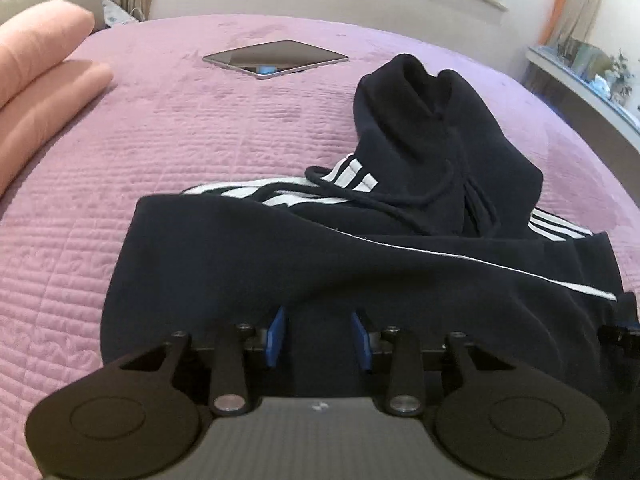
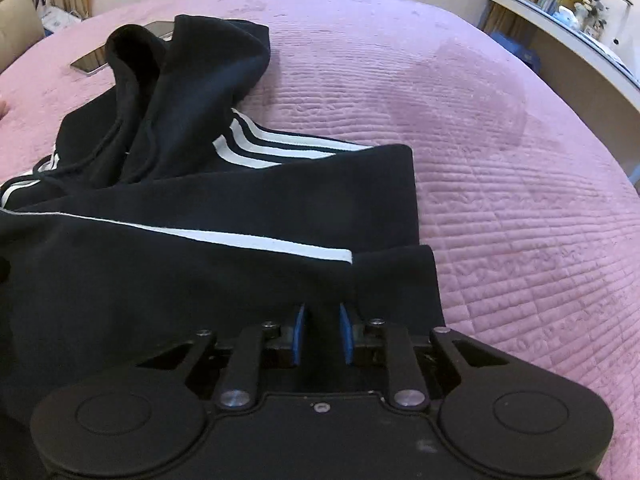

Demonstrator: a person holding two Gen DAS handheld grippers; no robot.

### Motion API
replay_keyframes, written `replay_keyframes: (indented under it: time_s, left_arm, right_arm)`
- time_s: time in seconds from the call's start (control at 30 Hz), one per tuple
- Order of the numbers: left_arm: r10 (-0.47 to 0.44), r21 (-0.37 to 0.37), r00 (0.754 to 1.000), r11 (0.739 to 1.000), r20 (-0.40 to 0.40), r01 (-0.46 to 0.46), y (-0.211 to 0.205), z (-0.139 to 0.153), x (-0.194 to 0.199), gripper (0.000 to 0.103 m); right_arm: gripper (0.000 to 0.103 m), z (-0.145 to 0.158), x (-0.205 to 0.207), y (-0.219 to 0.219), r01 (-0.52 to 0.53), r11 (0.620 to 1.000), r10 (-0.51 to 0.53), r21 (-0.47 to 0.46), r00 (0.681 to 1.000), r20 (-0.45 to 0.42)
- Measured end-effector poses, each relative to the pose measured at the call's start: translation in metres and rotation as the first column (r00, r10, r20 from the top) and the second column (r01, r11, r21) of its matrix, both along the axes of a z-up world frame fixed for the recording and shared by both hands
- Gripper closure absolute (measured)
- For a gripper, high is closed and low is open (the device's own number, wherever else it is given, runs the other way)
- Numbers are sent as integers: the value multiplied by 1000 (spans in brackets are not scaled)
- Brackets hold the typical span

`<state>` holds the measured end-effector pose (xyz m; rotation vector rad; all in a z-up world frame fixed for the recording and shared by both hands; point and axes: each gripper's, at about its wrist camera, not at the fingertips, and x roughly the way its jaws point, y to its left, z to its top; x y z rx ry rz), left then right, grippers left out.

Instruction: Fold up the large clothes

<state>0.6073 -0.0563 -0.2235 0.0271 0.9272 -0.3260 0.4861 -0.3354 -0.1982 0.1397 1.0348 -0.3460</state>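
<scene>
A black hoodie [image 1: 280, 256] with white sleeve stripes lies on the pink quilted bed [image 1: 120, 160], its sleeves folded across the body and its hood bunched up at the far end. My left gripper [image 1: 320, 320] has its blue pads pushed under the hoodie's near hem, with the tips hidden by the cloth. The hoodie also shows in the right wrist view [image 2: 240, 200]. My right gripper [image 2: 322, 316] stands the same way at the hem's right end, pads part closed with cloth between them. The right gripper's edge shows at the left view's right side [image 1: 620, 332].
A dark tablet [image 1: 276, 58] lies on the bed beyond the hood. A pink pillow [image 1: 36, 68] is at the left. A shelf with books and ornaments [image 2: 568, 4] runs along the right wall. The bed's right half [image 2: 500, 140] is bare quilt.
</scene>
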Motion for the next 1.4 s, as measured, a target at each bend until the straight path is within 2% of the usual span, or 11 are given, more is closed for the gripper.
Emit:
replay_keyframes:
  time_s: [0.23,0.37,0.53,0.7,0.87,1.0,1.03,1.07,1.1,1.27,1.4]
  left_arm:
    - [-93,-32,993,995,78,95,-13,43,11,62]
    - [-120,-38,984,991,135,126,-35,66,52,59]
    - [-113,-94,983,987,147,127,-68,79,124,50]
    - [-153,-105,985,981,82,161,-101,62,195,47]
    - [-166,-73,985,983,43,169,-115,36,225,49]
    - [-175,-99,984,979,28,177,-120,22,241,71]
    - [-179,-104,983,978,30,181,-121,20,244,87]
    - [-176,-95,984,979,36,178,-122,19,246,93]
    - [-163,-84,985,982,49,167,-121,19,247,94]
    - [-60,-187,984,978,167,92,-73,46,242,95]
    - [-48,-184,983,980,176,81,-41,42,240,95]
  right_arm:
    - [79,41,16,-1,-63,998,63,-3,987,149]
    - [78,62,57,-3,-128,992,122,9,964,236]
    - [63,72,125,-4,-174,978,125,114,928,351]
    - [59,57,191,3,-180,968,109,175,930,352]
    - [43,41,230,12,-157,969,89,190,941,327]
    - [43,31,251,24,-105,984,62,144,959,277]
    - [45,26,259,28,-103,987,69,124,964,255]
    - [52,22,266,31,-107,990,85,92,971,224]
    - [93,18,272,34,-114,991,99,64,974,205]
    - [94,54,227,-3,-81,995,95,-55,941,326]
    - [94,57,186,-63,-17,999,4,39,955,295]
